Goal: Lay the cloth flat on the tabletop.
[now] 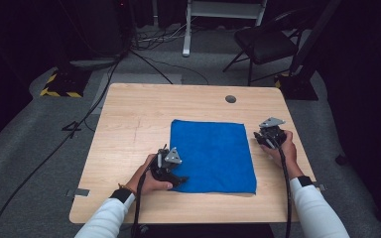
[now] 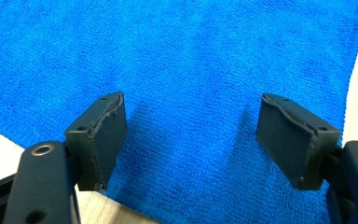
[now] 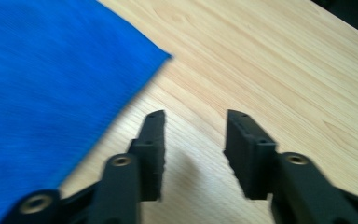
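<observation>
We see a blue cloth (image 1: 212, 156) lying flat on the pale wooden table (image 1: 129, 129). Our left gripper (image 2: 191, 135) hovers over the cloth's near-left corner, jaws apart, nothing between them. Our right gripper (image 3: 193, 149) sits just beyond the cloth's right edge above bare wood, jaws parted and empty. Beyond the table lie grey carpet (image 1: 25, 134), cables (image 1: 144, 54) and a black chair (image 1: 263, 42).
</observation>
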The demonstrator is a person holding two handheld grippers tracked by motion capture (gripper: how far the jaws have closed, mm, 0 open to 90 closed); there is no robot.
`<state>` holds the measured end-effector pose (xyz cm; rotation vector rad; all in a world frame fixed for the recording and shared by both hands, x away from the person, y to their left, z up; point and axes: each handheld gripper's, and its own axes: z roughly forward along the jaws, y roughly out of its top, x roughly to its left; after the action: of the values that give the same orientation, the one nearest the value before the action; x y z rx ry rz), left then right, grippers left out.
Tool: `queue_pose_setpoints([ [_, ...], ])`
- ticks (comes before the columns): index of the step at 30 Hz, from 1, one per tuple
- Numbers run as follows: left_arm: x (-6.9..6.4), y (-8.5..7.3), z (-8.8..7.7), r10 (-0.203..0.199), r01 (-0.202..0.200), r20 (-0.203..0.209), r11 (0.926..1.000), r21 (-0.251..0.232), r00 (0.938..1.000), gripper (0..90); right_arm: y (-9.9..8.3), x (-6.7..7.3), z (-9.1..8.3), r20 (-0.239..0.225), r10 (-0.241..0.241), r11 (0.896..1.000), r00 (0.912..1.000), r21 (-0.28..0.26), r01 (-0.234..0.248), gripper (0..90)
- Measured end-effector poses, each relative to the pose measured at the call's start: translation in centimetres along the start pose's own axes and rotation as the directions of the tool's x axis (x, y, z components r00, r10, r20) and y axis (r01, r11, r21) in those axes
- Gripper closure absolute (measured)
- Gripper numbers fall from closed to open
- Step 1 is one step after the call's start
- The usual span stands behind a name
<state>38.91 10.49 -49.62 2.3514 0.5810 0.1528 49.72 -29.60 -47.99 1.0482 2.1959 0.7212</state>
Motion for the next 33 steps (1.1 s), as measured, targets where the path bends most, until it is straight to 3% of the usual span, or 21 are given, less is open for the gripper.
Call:
queue_pose_setpoints([
  [3,-0.1,0.1,-0.1,-0.014,0.014,-0.001,0.9999,0.007,0.9999,23.9,0.1,0.0,-1.2,-0.052,0.021,0.999,0.9984,-0.034,-0.023,48.9],
  [5,-0.2,0.2,-0.1,-0.016,0.016,-0.019,0.9998,0.012,0.9997,20.2,0.2,0.3,-2.1,-0.143,0.022,0.997,0.9894,-0.067,-0.032,43.6],
  [7,-0.1,0.2,-0.5,-0.02,0.02,-0.034,0.9998,-0.001,0.9992,19.1,0.1,0.9,-3.1,-0.184,-0.011,0.995,0.9828,-0.095,-0.007,40.2],
  [11,0.1,0.4,-1.4,-0.027,0.023,-0.073,0.9985,-0.05,0.9969,18.9,-0.6,2.3,-4.7,-0.29,-0.047,0.991,0.956,-0.135,0.008,33.9],
  [13,0.4,0.5,-1.5,-0.021,0.016,-0.104,0.9984,-0.054,0.9943,19.0,-1.1,2.9,-5.4,-0.348,-0.063,0.988,0.9355,-0.153,0.01,31.8],
  [16,0.7,0.7,-1.1,-0.028,0.023,-0.107,0.9987,-0.045,0.9938,19.0,-1.8,4.0,-6.1,-0.39,-0.092,0.987,0.9162,-0.157,0.032,29.0],
  [19,0.5,0.8,-0.8,-0.024,0.021,-0.095,0.9991,-0.036,0.9952,19.0,-2.6,5.1,-6.5,-0.4,-0.117,0.988,0.9089,-0.14,0.065,28.4],
  [21,0.3,0.7,-0.5,0.001,-0.002,-0.101,0.9999,-0.01,0.9949,19.3,-3.3,5.8,-6.8,-0.415,-0.128,0.987,0.9006,-0.138,0.077,29.1],
  [23,0.2,0.8,-0.2,0.01,-0.009,-0.1,0.9999,0.009,0.995,19.1,-3.9,6.3,-6.9,-0.419,-0.148,0.986,0.8959,-0.127,0.104,29.2],
  [26,0.4,0.7,0.3,0.009,-0.007,-0.096,0.9996,0.027,0.9953,19.1,-4.5,6.6,-6.6,-0.411,-0.158,0.986,0.8979,-0.107,0.125,29.6],
  [32,1.3,0.5,0.7,-0.009,0.009,-0.055,1.0,0.001,0.9985,14.2,-4.7,6.3,-5.5,-0.382,-0.141,0.99,0.9132,-0.061,0.128,28.5],
  [33,1.4,0.4,0.8,-0.012,0.011,-0.054,0.9999,-0.007,0.9985,13.9,-4.7,6.2,-5.3,-0.394,-0.125,0.992,0.9107,-0.059,0.11,28.2],
])
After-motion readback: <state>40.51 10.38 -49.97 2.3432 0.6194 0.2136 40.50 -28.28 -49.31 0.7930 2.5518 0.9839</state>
